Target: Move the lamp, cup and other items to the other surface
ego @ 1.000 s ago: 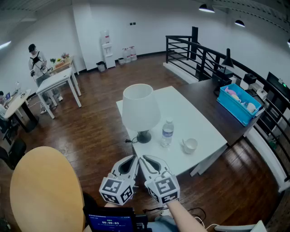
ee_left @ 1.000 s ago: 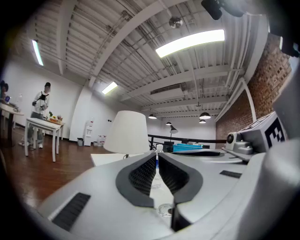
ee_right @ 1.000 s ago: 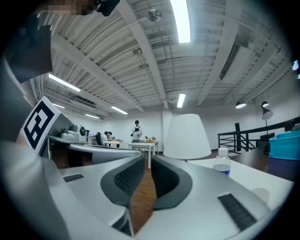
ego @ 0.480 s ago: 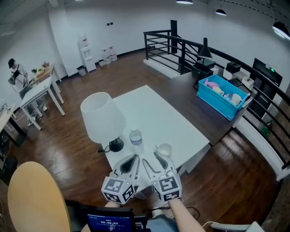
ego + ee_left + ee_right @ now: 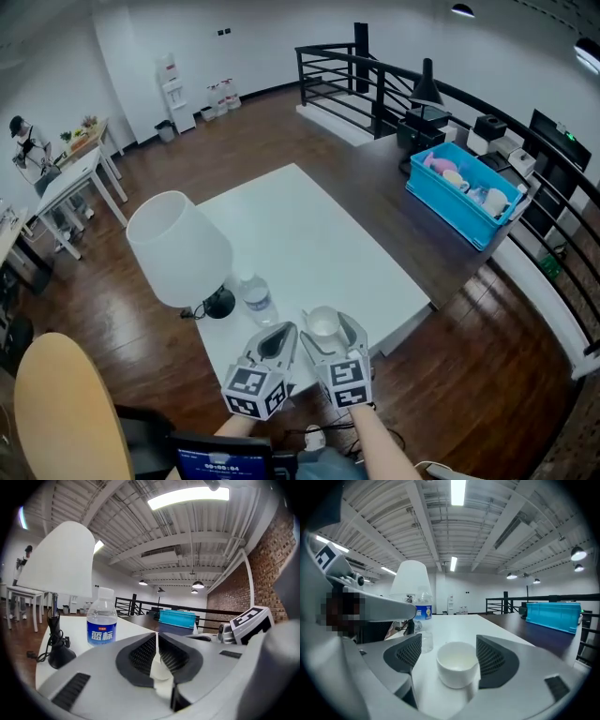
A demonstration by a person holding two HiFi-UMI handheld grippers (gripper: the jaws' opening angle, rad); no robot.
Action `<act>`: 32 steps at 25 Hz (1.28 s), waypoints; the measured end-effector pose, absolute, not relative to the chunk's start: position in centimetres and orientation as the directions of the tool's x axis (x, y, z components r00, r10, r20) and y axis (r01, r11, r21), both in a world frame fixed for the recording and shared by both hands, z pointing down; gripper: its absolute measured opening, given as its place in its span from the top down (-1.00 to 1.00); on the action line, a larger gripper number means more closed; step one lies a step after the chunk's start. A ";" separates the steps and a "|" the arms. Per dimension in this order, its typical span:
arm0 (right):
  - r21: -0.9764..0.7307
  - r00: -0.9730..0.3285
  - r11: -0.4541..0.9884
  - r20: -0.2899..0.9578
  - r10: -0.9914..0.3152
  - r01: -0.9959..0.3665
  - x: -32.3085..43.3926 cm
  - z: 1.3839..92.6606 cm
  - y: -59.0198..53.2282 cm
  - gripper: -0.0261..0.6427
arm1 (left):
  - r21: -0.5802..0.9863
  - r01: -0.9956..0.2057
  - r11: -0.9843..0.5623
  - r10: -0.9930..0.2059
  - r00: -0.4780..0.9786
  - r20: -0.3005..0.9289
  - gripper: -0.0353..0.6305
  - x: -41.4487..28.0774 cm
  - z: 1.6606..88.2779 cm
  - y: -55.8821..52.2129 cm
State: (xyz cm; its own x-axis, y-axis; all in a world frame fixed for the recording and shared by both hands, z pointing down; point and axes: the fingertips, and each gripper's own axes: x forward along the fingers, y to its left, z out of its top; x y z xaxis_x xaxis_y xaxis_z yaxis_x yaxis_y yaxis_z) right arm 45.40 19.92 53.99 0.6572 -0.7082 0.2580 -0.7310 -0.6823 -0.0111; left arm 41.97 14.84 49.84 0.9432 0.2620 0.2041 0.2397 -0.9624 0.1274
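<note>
Cup [image 5: 322, 322] at lower centre is standing untouched between jaws of the right gripper [image 5: 327, 329], just opening wide, ready for grasping.

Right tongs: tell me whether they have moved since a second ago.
Yes. The right tongs advanced over the white table's near edge; their jaws, just opening, now flank the cup without pressing it.

One lamp [image 5: 178, 248], one water bottle [image 5: 256, 300] and one cup [image 5: 322, 323].
</note>
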 end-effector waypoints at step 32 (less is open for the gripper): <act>-0.024 0.577 -0.598 0.234 -0.782 -0.801 47.6 56.8 17.3 -0.28 | 0.152 0.186 -0.971 0.221 0.939 0.263 0.82 43.8 53.3 12.4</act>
State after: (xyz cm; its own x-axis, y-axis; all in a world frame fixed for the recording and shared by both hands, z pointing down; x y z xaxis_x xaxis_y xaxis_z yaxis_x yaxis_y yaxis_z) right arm 47.60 17.32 56.84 0.5769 -0.7824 0.2344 -0.8012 -0.5979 -0.0236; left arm 43.80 12.42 53.30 0.9392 0.2214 0.2626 0.1863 -0.9707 0.1520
